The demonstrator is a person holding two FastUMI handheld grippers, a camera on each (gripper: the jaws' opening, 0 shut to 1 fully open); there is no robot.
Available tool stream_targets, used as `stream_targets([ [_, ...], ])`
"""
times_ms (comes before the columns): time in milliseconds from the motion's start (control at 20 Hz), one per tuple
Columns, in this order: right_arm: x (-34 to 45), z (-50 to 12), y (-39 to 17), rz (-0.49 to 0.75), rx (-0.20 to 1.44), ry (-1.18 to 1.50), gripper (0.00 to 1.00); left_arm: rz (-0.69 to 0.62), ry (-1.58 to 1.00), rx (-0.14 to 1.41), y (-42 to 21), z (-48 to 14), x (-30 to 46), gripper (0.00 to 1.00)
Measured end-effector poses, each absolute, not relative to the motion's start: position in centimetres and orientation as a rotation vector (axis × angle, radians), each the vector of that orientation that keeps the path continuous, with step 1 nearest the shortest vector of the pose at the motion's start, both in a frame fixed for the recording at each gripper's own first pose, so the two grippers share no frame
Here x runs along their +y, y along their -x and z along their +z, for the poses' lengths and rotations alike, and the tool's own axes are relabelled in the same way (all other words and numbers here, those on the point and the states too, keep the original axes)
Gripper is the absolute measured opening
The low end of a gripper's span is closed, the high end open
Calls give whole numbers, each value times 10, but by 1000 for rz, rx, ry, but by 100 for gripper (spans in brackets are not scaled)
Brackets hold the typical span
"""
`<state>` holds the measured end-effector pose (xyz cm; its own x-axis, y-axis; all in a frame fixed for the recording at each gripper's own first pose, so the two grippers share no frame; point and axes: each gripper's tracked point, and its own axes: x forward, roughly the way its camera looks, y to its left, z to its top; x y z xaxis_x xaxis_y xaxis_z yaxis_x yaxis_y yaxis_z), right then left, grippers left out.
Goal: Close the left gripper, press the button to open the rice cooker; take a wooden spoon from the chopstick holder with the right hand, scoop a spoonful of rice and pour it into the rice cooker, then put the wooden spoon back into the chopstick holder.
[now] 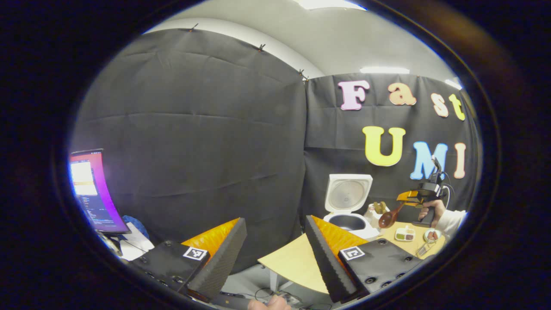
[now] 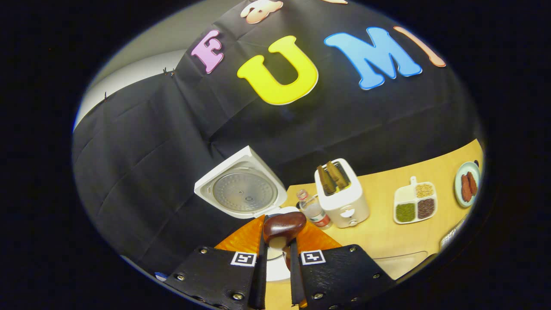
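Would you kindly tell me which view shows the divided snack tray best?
The right gripper view: the white divided tray sits large on the table, its four compartments of grains distinct. In the left gripper view the same tray is tiny, its contents barely distinguishable.

Rice cooker (image 2: 258,202) lid (image 2: 243,189) raised at its far side, pot mouth open from above, bottle (image 2: 313,211) and toaster (image 2: 342,193) close on its right, bare table (image 2: 379,234) nearer.

White rice cooker (image 2: 241,187) with silver inner lid, dark brown wooden spoon (image 2: 284,226), white toaster (image 2: 342,196), yellow table (image 2: 387,232)
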<state>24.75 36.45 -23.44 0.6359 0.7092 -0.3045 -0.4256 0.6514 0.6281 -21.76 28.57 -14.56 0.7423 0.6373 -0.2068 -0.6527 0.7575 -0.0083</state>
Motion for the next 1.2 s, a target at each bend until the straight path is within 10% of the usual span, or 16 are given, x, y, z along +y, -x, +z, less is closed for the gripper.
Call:
stream_targets([
  [650,53,-294,-253,288,579,-575,23,584,143,186,170,-159,217,93],
  [1200,19,-405,-296,347,705,-547,23,593,101,303,89,-163,88,92],
])
